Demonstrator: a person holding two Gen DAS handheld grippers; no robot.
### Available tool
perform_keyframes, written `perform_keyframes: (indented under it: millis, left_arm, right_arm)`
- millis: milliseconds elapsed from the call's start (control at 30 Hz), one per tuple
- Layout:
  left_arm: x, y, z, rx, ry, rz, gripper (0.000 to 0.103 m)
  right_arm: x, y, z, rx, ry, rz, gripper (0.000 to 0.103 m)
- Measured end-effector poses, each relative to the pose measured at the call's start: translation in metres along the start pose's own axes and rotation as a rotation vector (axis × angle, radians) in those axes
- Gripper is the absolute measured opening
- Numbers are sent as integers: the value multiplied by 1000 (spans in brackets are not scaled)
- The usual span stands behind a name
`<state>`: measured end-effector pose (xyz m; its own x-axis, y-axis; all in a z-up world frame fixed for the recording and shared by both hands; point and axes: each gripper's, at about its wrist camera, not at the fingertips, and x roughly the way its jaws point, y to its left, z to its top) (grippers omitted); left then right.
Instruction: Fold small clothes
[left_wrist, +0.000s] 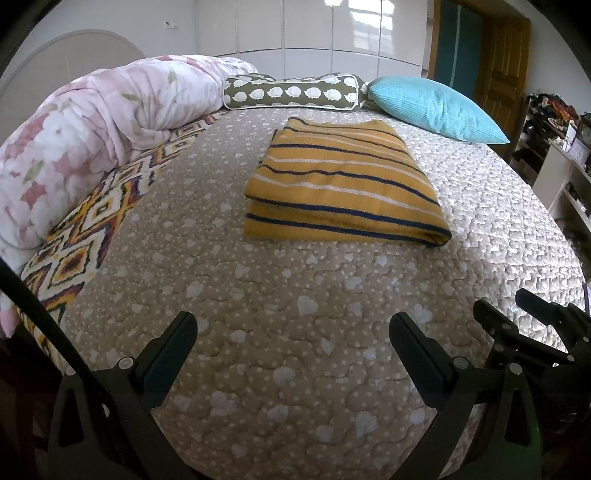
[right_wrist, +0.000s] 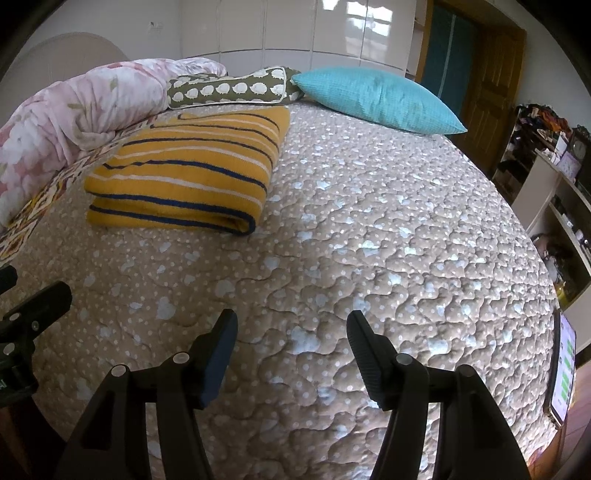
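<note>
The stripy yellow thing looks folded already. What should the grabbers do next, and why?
Probably just pull both back a little. The yellow striped garment already lies in a neat folded stack on the quilted bedcover, and the left gripper and right gripper are open, empty, and clear of it.

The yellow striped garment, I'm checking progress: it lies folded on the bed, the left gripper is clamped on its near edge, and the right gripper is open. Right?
Not quite. The left gripper isn't clamped on anything: the left wrist view shows it open above bare quilt, short of the yellow striped garment. The garment does lie folded, and the right gripper is open.
</note>
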<state>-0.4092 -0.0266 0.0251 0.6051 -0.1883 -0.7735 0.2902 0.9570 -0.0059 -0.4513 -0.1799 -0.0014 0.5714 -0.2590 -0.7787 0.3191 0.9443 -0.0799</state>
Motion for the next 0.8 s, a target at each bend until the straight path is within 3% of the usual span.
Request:
perform_keyframes:
  millis: [800]
  left_arm:
    - [5,-1,-3,-3,28,-18,103]
  right_arm:
    - [5,-4,-2,4,13,0,66]
